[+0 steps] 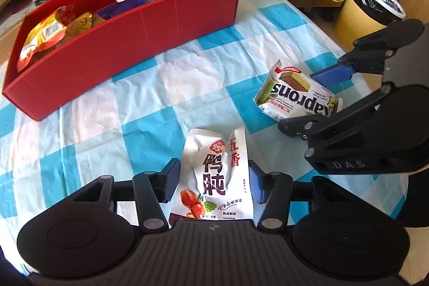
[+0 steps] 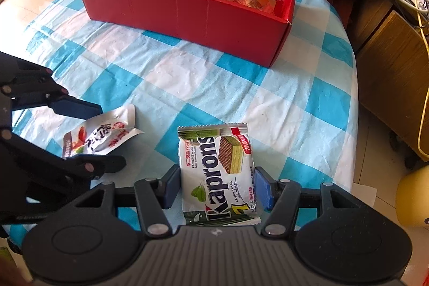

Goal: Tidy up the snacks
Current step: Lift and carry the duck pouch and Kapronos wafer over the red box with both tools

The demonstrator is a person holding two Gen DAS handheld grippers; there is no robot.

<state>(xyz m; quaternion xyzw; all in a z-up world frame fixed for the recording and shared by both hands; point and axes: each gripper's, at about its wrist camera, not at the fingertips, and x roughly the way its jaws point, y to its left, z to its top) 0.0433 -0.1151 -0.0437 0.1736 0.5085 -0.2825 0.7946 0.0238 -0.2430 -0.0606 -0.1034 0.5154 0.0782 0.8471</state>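
Note:
My left gripper (image 1: pixel 214 181) is shut on a white duck-gizzard snack pouch (image 1: pixel 214 178), its pads pressing both sides of the pouch. The pouch also shows in the right wrist view (image 2: pixel 99 134) with the left gripper (image 2: pixel 88 133) around it. My right gripper (image 2: pixel 217 186) is shut on a white Kaprons wafer pack (image 2: pixel 217 173). That pack shows in the left wrist view (image 1: pixel 297 93) between the right gripper's fingers (image 1: pixel 332 73). A red box (image 1: pixel 128 44) holding several snack packs stands at the far side of the checked tablecloth; it also shows in the right wrist view (image 2: pixel 187 18).
The table has a blue-and-white checked cloth (image 2: pixel 241 87). A yellow bin with a black liner (image 1: pixel 370 4) stands off the table's right edge. Wooden furniture and cables (image 2: pixel 396 18) lie to the right of the table.

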